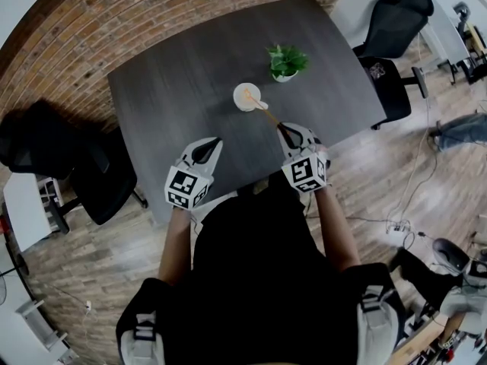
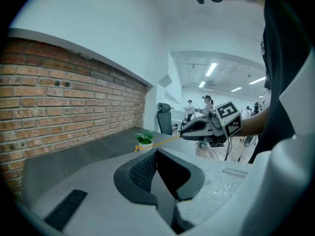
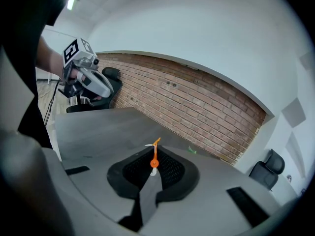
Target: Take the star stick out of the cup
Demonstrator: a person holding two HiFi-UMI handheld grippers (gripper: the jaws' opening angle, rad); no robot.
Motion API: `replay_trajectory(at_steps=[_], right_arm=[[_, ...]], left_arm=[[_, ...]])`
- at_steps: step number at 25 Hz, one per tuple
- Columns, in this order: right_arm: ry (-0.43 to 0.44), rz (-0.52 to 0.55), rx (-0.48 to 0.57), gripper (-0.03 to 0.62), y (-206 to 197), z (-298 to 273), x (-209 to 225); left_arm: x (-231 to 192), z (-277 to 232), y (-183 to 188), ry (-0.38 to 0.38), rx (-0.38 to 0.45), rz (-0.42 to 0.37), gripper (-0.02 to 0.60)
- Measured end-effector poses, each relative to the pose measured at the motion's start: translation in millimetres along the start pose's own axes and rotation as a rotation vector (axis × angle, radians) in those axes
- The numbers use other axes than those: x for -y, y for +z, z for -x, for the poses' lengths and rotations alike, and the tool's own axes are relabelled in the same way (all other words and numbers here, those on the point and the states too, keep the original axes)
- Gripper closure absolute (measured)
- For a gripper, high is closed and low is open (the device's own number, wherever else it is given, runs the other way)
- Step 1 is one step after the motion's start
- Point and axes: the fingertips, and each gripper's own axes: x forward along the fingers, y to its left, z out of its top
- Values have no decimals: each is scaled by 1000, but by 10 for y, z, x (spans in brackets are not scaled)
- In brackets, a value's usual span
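A white cup [image 1: 247, 97] stands mid-table, in front of a small potted plant [image 1: 288, 61]. The orange star stick [image 1: 262, 109] leans out of the cup toward me, its star end over the cup's mouth. My right gripper [image 1: 284, 131] is shut on the stick's near end. In the right gripper view the stick [image 3: 155, 154] rises from between the shut jaws [image 3: 154, 169]. My left gripper [image 1: 213, 145] hovers over the table's near edge, left of the cup, shut and empty [image 2: 157, 155]. From the left gripper view I see the stick [image 2: 162, 140] and the right gripper [image 2: 204, 128].
The dark table [image 1: 175, 90] runs along a brick wall [image 1: 114, 21]. Black office chairs stand at the left [image 1: 76, 169] and at the right [image 1: 396, 29]. People stand far off in the left gripper view [image 2: 206, 104].
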Motion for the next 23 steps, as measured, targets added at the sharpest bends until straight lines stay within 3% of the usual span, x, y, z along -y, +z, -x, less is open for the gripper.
replay_trajectory(at_steps=[23], right_arm=[[1,1,-1,580,-32,3,32]], left_arm=[[5,-19,35,4,8,-2,580]])
